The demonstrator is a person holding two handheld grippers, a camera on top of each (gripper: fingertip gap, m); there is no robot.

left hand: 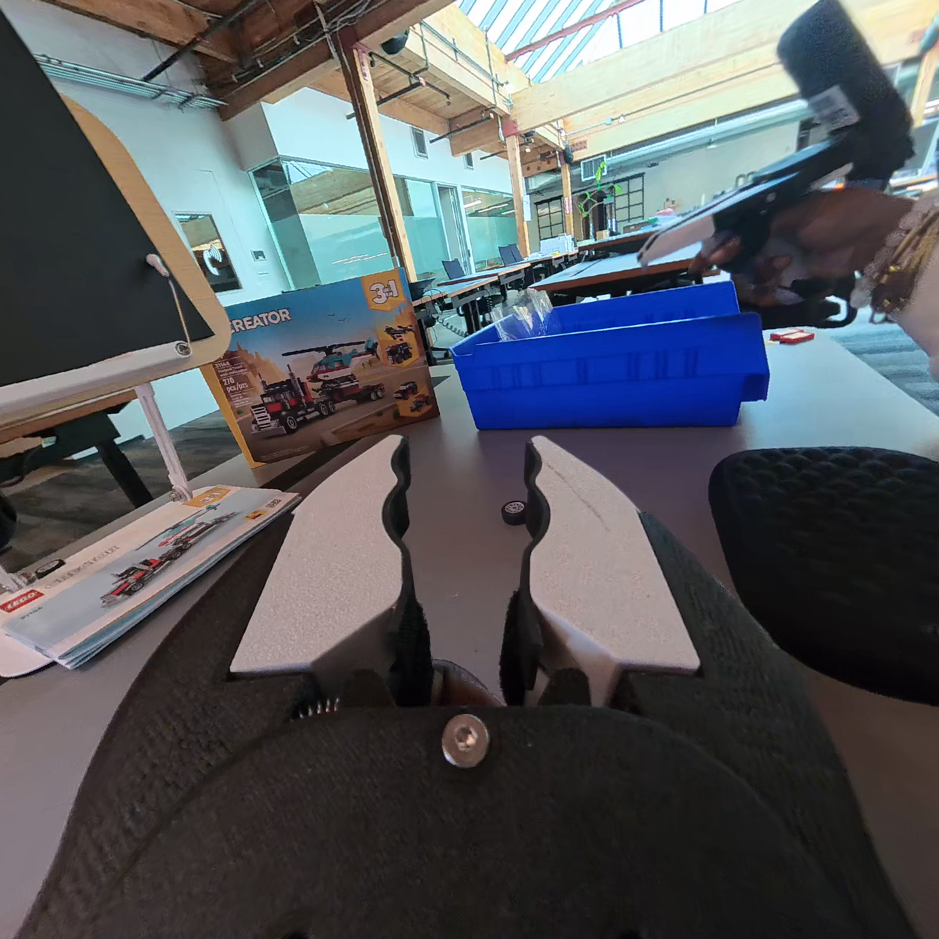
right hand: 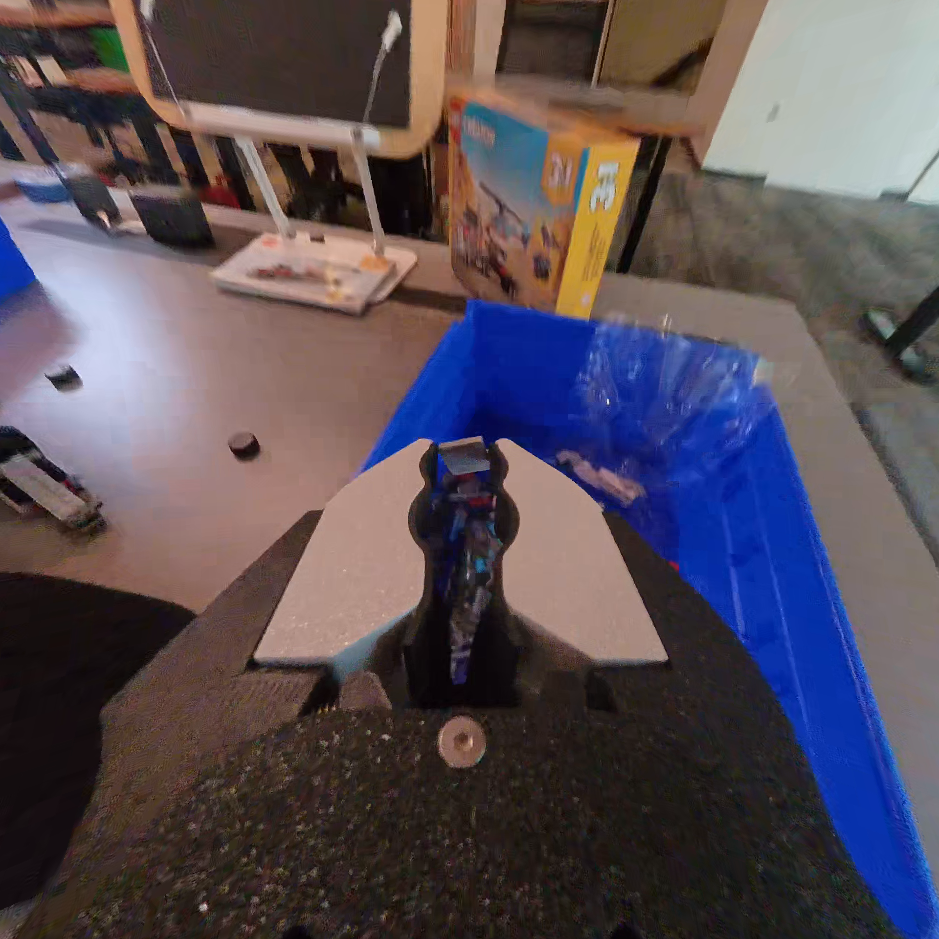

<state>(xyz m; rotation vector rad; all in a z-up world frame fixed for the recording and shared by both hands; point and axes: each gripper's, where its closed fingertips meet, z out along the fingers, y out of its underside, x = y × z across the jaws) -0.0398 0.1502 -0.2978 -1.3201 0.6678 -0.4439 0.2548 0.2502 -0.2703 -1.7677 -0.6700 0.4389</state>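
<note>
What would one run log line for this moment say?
left gripper: open, small black wheel on table beside right finger | right gripper: shut on small grey flat piece, over blue plastic bin

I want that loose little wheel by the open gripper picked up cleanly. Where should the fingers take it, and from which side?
Probably across its two flat faces. The small wheel stands on its black tyre on the grey table, hub face showing, beside the inner edge of the open left gripper. Coming from above, straddling the tyre, should stop it rolling away.

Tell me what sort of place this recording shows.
Probably an open-plan office or workshop loft: exposed timber beams, glass-walled rooms, rows of desks, and a grey table holding a blue plastic bin.
</note>
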